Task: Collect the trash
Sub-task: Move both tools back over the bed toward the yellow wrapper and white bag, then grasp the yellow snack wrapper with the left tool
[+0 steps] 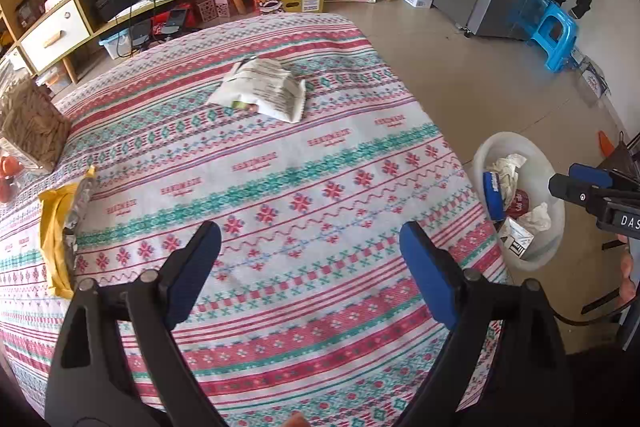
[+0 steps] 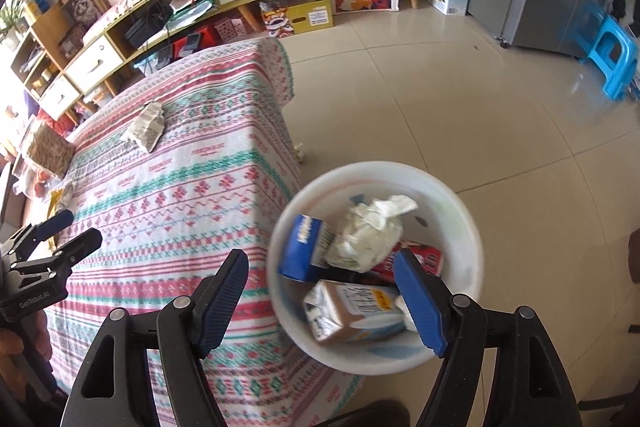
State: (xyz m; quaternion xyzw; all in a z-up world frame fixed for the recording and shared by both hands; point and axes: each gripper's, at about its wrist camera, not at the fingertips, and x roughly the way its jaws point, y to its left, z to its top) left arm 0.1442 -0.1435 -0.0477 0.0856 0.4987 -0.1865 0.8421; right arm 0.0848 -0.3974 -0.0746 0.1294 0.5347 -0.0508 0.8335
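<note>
Wrapper (image 1: 262,89) well beyond left fingers (image 1: 206,251)

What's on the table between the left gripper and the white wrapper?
Nothing: in the left wrist view, only bare patterned tablecloth lies between the open left gripper and the white wrapper.

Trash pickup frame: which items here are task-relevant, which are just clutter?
Task-relevant:
white bin on the floor, already holding cartons and tissue
crumpled printed wrapper on the table
yellow wrapper at the table's left edge
left gripper and right gripper, both open and empty

Clutter:
blue stool
woven box
</note>
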